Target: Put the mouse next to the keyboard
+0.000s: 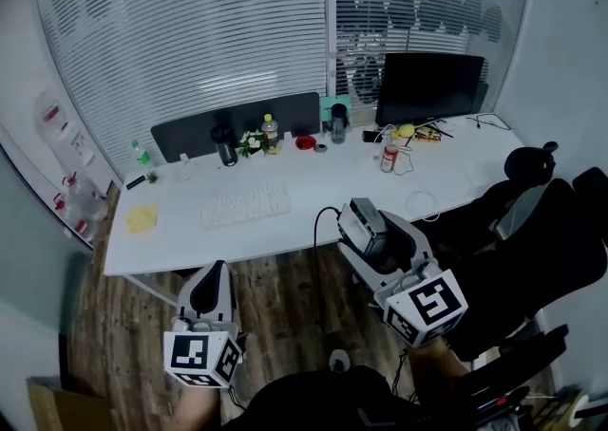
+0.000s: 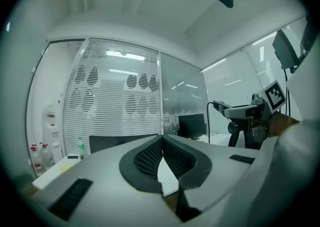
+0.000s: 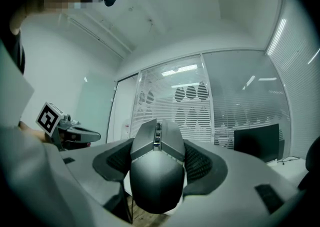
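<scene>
Glass partitions with slatted blinds [image 1: 190, 40] close off the office behind a long white surface [image 1: 323, 182]. The keyboard [image 1: 244, 204] lies on the surface near its front edge, with its long axis parallel to that edge.

**Right gripper [image 1: 378, 234].** The jaws stand wide and are clamped on the mouse [image 3: 156, 171], one pad on each flank. The long axis of the mouse runs along the jaws, nose pointing away from the person toward the surface. In the head view the mouse [image 1: 366, 228] is held in the air over the wooden floor [image 1: 285, 296], just short of the front edge of the surface.

**Left gripper [image 1: 215, 272].** The jaws are closed tip to tip with nothing between them. This unit is also over the floor, in front of the left end of the keyboard.

**Governing relation.** From the loaded jaws, the keyboard lies ahead and to the left. The bare strip of surface just beyond the right end of the keyboard lies almost straight ahead. The right hand is the nearer one to that strip. The judged requirement is a forward carry with a slight leftward bias, placing the mouse beside the short right edge of the keyboard, close to it but not touching. A white cable loop [image 1: 423, 203] lies further right, well apart from the target strip.
</scene>
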